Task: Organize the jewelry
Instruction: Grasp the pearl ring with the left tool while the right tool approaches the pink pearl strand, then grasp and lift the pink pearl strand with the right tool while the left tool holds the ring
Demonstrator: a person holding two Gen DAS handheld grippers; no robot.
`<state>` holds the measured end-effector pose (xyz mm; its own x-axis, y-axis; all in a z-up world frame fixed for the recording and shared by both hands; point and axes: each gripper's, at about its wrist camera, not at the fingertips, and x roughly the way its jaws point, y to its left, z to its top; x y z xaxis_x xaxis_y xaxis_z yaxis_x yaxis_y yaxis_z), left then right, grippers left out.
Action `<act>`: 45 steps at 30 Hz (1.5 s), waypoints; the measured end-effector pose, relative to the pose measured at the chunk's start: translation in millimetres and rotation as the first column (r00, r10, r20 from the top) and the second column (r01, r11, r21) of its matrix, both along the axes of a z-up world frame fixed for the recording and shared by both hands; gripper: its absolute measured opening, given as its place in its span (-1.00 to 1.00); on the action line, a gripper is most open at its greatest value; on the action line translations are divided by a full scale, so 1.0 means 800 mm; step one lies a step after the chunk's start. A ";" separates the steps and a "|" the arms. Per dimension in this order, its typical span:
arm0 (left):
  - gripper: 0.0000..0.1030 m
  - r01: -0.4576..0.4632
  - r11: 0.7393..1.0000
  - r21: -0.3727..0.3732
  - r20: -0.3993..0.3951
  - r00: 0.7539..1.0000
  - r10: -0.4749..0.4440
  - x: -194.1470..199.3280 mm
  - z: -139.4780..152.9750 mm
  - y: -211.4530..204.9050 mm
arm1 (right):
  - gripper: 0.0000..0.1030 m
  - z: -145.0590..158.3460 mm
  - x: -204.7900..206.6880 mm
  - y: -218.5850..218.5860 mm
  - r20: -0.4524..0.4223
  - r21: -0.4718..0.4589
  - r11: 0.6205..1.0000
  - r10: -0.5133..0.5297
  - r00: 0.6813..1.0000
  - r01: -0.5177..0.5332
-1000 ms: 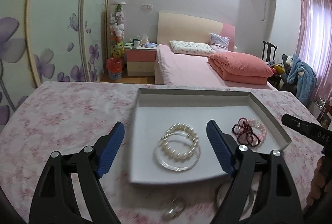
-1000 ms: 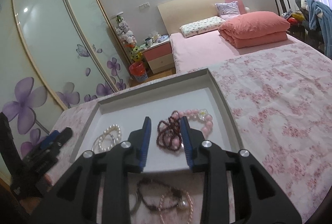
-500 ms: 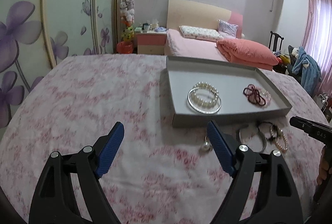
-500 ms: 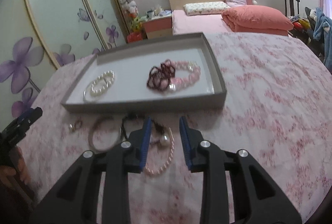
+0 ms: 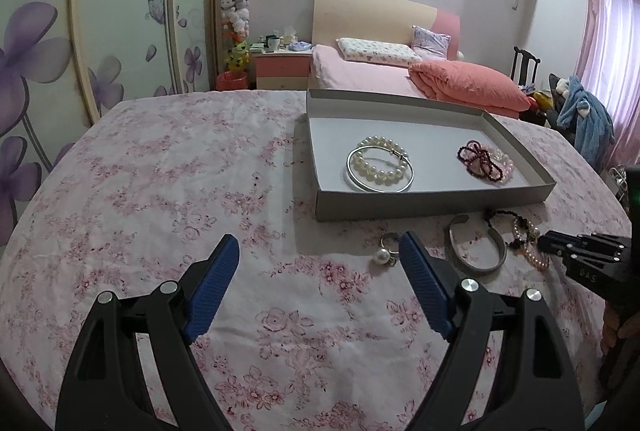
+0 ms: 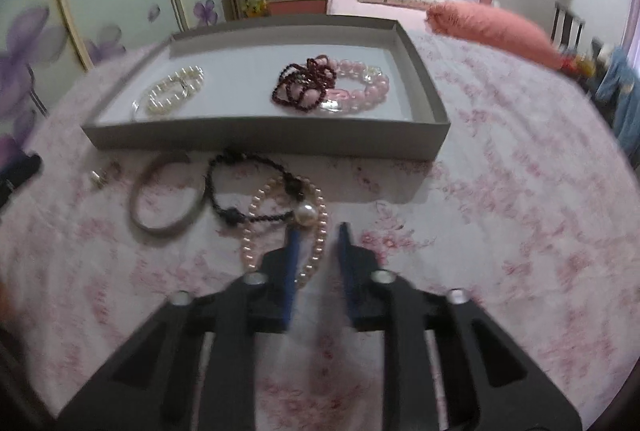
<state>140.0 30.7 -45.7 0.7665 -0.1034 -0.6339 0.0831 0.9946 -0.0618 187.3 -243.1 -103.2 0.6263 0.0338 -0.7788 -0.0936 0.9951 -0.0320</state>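
A grey tray [image 5: 436, 206] [image 6: 264, 141] sits on the floral cloth. It holds a white pearl bracelet with a clear bangle [image 5: 380, 167] [image 6: 174, 91] and a dark red and pink bead pile [image 5: 484, 161] [image 6: 328, 85]. In front of the tray lie a pearl ring [image 5: 385, 254] [image 6: 102, 175], a silver cuff [image 5: 478, 245] [image 6: 166, 199], a black cord bracelet [image 6: 248, 191] and a pink pearl bracelet [image 6: 288, 223] [image 5: 528, 243]. My left gripper [image 5: 320, 273] is wide open and empty, left of the ring. My right gripper [image 6: 318, 245] is partly open, its tips astride the pink pearl bracelet's near strand.
The floral tablecloth [image 5: 160, 191] covers a round table. Behind it stand a pink bed [image 5: 372, 71], a nightstand [image 5: 282, 69] and flower-painted wardrobe doors [image 5: 100, 31]. A chair with blue clothing [image 5: 584, 115] is at the right.
Both grippers pulled back from over the tray. The right gripper then came down low over the pink pearl bracelet in front of the tray. The left gripper stayed wide open.
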 end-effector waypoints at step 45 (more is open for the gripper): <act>-0.64 0.070 0.997 0.043 -0.187 0.980 -0.061 0.033 -0.039 -0.032 | -0.88 -0.004 0.007 -0.045 0.017 0.091 0.989 -0.116 0.993 0.114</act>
